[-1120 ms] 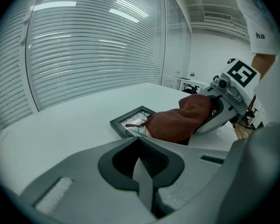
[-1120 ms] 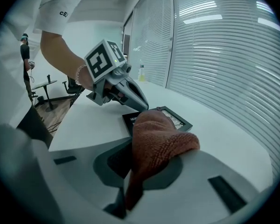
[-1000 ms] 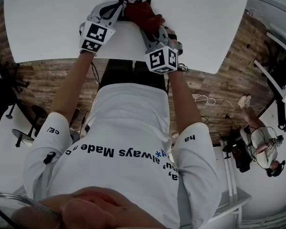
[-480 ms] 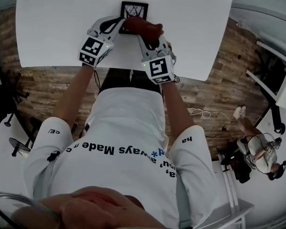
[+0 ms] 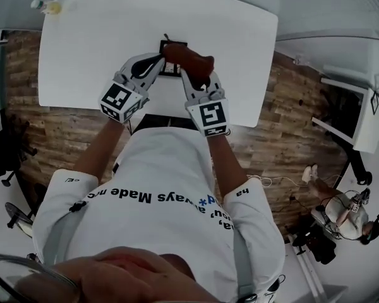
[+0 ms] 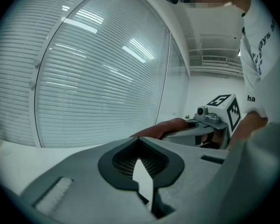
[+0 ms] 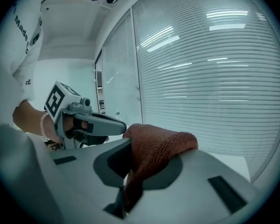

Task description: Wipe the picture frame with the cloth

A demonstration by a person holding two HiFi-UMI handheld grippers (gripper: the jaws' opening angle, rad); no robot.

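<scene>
The black picture frame (image 5: 177, 43) sits on the white table (image 5: 82, 49), mostly covered. My right gripper (image 5: 184, 67) is shut on a rust-red cloth (image 5: 189, 57), which it presses over the frame's right part. The cloth (image 7: 154, 146) bulges out of its jaws in the right gripper view. My left gripper (image 5: 159, 60) reaches the frame's left edge. Its jaws (image 6: 144, 190) stand shut to a narrow slit with nothing seen between them. The frame is hidden in both gripper views.
A small bottle (image 5: 44, 6) stands at the table's far left corner. Window blinds (image 7: 214, 69) rise beyond the table. Another white desk (image 5: 360, 106) and a seated person (image 5: 344, 216) are off to the right on the wood floor.
The head view has pulled back, so the table looks smaller. Both grippers stay at the frame, with the cloth still pressed on it.
</scene>
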